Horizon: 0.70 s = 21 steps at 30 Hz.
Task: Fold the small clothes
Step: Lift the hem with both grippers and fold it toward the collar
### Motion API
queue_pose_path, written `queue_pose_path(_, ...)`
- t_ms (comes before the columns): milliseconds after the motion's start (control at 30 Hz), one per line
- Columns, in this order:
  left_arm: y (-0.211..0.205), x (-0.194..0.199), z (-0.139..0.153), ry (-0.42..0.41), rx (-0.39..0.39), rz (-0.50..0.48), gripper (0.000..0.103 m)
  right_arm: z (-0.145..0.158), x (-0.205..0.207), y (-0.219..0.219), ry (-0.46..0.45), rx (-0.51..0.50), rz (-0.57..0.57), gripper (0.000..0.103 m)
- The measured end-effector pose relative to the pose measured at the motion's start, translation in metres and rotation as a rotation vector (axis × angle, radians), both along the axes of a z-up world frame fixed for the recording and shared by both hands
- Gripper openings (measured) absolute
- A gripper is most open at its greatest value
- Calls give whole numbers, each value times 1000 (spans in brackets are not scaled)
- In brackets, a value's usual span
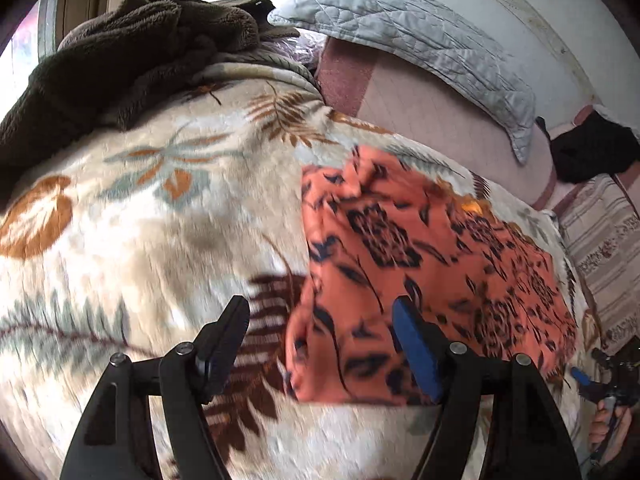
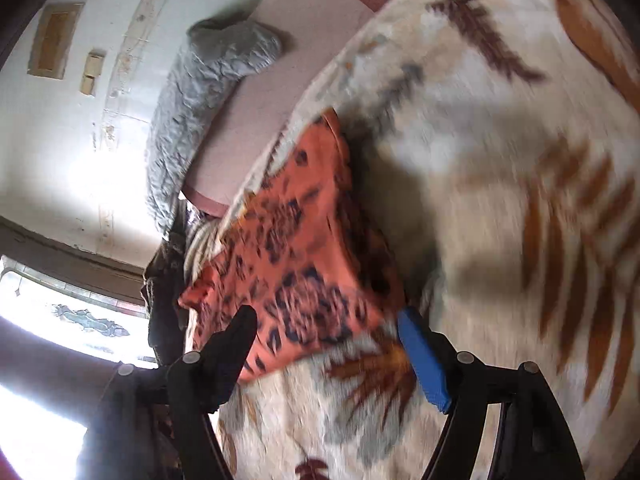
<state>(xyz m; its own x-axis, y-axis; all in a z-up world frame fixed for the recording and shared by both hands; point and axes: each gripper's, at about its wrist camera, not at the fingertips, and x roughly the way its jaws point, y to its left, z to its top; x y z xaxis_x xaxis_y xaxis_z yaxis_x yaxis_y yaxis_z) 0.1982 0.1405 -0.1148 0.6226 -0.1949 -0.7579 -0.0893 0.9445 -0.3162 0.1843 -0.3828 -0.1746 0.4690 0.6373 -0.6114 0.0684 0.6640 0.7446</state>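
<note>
Hovering over folded orange cloth (image 1: pixel 420 248) on blanket (image 1: pixel 160 216): left gripper (image 1: pixel 320 344), right gripper (image 2: pixel 328 344) both wide, empty. Fold seemingly laid; next likely regrasp edge or set aside.

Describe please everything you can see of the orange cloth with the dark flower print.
The orange cloth is a small, soft-looking garment, salmon-orange with a dark navy or black print of flowers and leaves. It lies fairly flat, folded into a rough rectangle with some wrinkles, on the cream leaf-patterned blanket, near the blanket's edge by the pink mattress. Only the blanket touches it: both pairs of jaws stand open near its closer edge, gripping nothing.
</note>
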Motion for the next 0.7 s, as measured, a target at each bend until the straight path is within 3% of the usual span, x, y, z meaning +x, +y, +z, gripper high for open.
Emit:
queue_pose_path(100,-22,-14,-25,41,-22,-9,79,-21,-9,24,39,13,4,76)
queue_pose_path(167,-38,-3,-40,78,46,-12,79,-19,6,34,19,19,-43,76)
queue_pose_path(233,-44,6,-43,64,97,24,80,-23,25,43,32,27,-89,76)
queue_pose_path(300,-40,14,-43,67,55,72,77,-27,37,50,50,3,-147,76)
queue_pose_path(333,-37,18,-42,77,32,94,50,-23,43,56,32,-26,-150,67)
queue_pose_path(367,-35,24,-41,102,25,99,32,-21,48,59,25,-43,-154,23)
queue_pose_path(400,-32,30,-41,129,-27,94,21,-26,56,62,60,-32,-154,13)
queue_pose_path(433,-28,32,-38,150,-55,114,19,-28,61,64,81,-28,-165,13)
queue_pose_path(533,-30,23,0,84,-32,98,16,10,60,74,1,-65,-162,12)
queue_pose_path(700,-37,-38,63,-50,-38,76,16,91,15,75,-146,-132,-95,11)
